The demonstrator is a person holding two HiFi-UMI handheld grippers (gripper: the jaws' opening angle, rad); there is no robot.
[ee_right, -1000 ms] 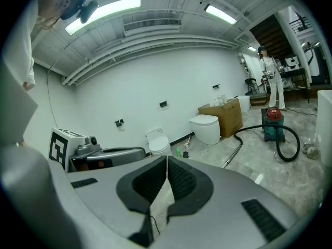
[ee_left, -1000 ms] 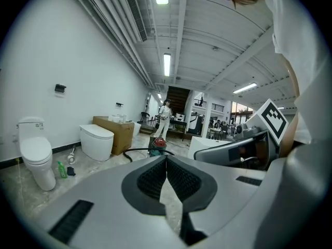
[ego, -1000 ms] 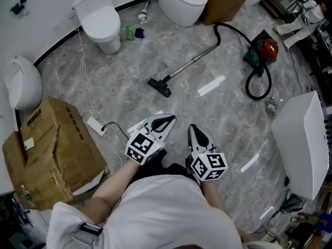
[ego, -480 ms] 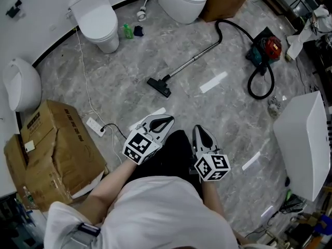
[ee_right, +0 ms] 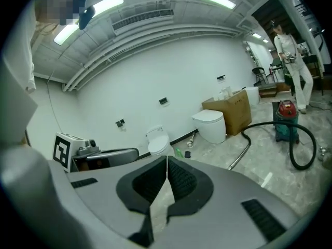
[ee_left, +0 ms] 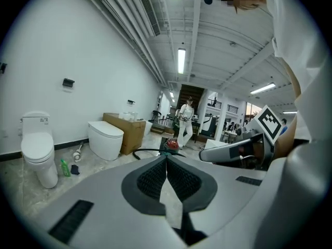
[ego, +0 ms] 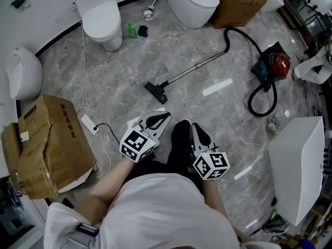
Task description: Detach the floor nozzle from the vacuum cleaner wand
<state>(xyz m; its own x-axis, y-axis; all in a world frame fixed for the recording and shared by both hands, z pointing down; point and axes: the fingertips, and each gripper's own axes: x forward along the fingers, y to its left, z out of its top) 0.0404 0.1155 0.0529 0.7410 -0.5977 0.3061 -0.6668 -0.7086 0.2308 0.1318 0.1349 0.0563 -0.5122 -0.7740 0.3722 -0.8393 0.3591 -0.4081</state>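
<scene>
since a second ago we have stepped forward: both grippers have travelled on over the grey marble floor (ego: 119, 87), and a dark trouser leg (ego: 179, 139) now shows between them. the left gripper (ego: 166, 115) and the right gripper (ego: 193, 127) each have their jaws pressed together on nothing. the flat black floor nozzle (ego: 156, 92) lies on the floor ahead, well apart from both grippers and joined to the slim chrome vacuum wand (ego: 199, 65).

we judge three risks. reaching it with the jaws closed would only nudge the nozzle. pulling it with one gripper while the wand lies loose would drag the wand and the black hose (ego: 258, 95) along instead of parting the joint. the white power strip (ego: 87, 123) and its cable, on our left, could catch a foot.
</scene>
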